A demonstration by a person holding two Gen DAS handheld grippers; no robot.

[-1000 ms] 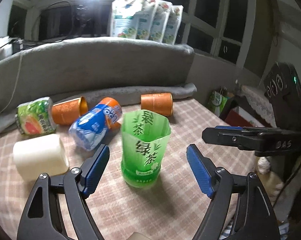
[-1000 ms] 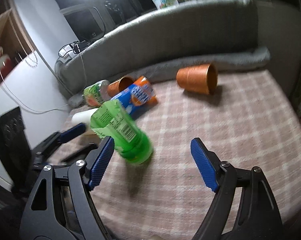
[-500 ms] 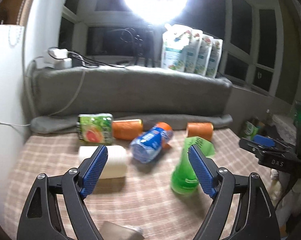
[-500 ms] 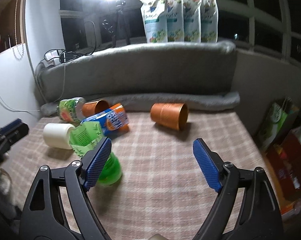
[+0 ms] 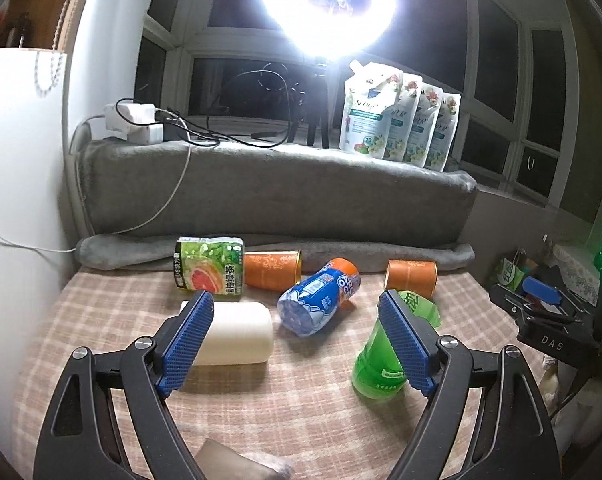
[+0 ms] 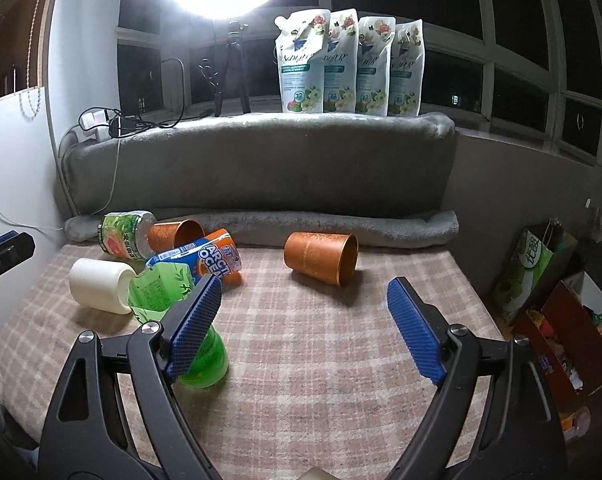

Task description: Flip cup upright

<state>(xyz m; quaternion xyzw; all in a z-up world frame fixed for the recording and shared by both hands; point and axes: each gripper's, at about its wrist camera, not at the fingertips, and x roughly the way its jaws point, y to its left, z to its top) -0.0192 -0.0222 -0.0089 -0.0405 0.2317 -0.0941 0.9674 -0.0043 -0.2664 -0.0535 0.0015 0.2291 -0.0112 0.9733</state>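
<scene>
A green cut-bottle cup stands upright on the checked table, also in the right wrist view. My left gripper is open and empty, held back above the table, its right finger in front of the green cup. My right gripper is open and empty, its left finger in front of the green cup. Lying on their sides are a white cup, an orange cup, a second orange cup, a blue-and-orange cup and a green grapefruit-print cup.
A grey padded ledge with a rolled blanket borders the table's far side. Detergent pouches, a power strip and a bright ring light stand on the ledge. Bags and boxes sit past the table's right edge.
Both grippers pulled back and up from the green cup, which now stands on the table alone. The views widened and more of the table shows.
</scene>
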